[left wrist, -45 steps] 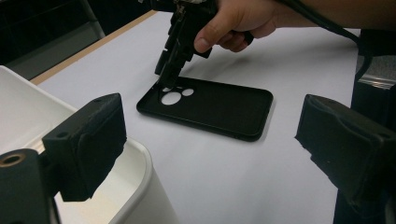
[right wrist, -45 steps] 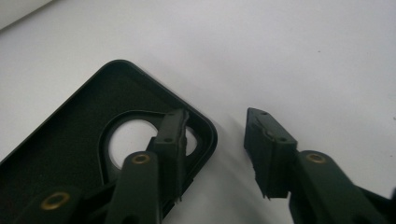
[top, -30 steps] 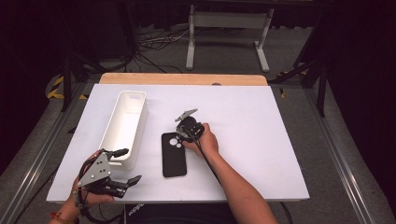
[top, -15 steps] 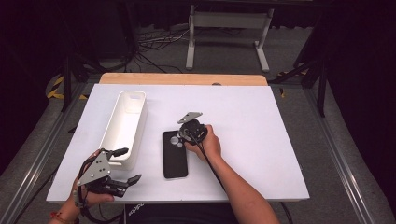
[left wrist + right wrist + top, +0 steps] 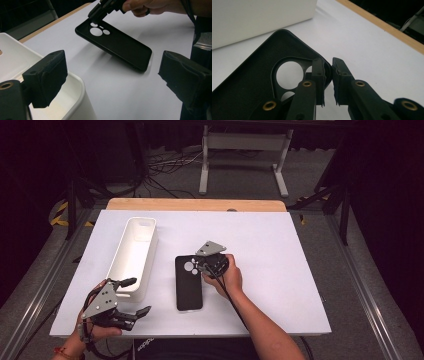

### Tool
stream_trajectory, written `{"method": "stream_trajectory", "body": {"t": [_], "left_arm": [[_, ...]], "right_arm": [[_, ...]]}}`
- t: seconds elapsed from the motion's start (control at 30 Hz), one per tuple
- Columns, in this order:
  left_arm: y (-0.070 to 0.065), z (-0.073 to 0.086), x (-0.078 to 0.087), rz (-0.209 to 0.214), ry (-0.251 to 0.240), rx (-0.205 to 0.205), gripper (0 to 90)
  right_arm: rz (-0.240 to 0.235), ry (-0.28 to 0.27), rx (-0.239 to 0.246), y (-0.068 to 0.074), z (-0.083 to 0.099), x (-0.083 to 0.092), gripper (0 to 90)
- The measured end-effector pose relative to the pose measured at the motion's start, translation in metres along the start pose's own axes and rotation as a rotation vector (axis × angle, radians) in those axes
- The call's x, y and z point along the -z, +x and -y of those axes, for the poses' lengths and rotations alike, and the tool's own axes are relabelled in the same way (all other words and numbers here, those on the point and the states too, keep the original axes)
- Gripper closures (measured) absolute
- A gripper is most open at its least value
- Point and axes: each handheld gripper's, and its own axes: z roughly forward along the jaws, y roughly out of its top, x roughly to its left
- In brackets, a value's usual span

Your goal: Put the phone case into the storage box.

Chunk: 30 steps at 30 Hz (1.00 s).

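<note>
The black phone case sits mid-table, just right of the white bin, camera-hole end tilted up off the white table, the opposite end resting on it. My right claw is pinched on that raised edge. My left claw hangs wide open, empty, at the bin's near end.

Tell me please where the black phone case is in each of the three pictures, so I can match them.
High view: black phone case lies mid-table, its top corner in the right claw.
Left gripper view: upper centre, camera end lifted.
Right gripper view: lower left, its rim pinched between the jaws.
Shared landmark: the white bin, at left and top left.
</note>
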Motion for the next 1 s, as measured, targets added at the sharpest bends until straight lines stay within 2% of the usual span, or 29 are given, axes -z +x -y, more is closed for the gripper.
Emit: {"method": "stream_trajectory", "body": {"t": [0.2,0.43,0.6,0.77,0.8,0.9,0.97,1.0], "left_arm": [[0.000,-0.001,0.000,-0.003,0.001,0.000,9.0],[-0.001,-0.003,0.001,-0.012,-0.009,-0.006,8.8],[-0.001,-0.008,0.001,-0.012,-0.016,-0.001,9.0],[-0.001,-0.020,-0.005,-0.025,-0.025,0.016,10.3],[0.000,-0.025,-0.008,-0.034,-0.018,0.013,10.3],[-0.003,-0.037,-0.016,-0.059,-0.039,0.017,13.4],[-0.004,-0.052,-0.030,-0.065,-0.024,-0.001,14.1],[-0.004,-0.052,-0.030,-0.065,-0.024,-0.001,14.7]], "right_arm": [[0.018,-0.061,0.021,0.001,-0.002,0.016,81.4],[0.055,-0.134,0.092,0.011,-0.005,0.035,81.5],[0.071,-0.168,0.113,0.014,-0.006,0.046,81.5],[0.088,-0.186,0.127,0.015,-0.004,0.052,81.5],[0.095,-0.197,0.132,0.015,-0.004,0.055,81.4],[0.122,-0.216,0.161,0.015,-0.004,0.063,81.4],[0.139,-0.232,0.175,0.016,-0.004,0.068,81.4],[0.139,-0.232,0.175,0.016,-0.004,0.068,81.4]]}}
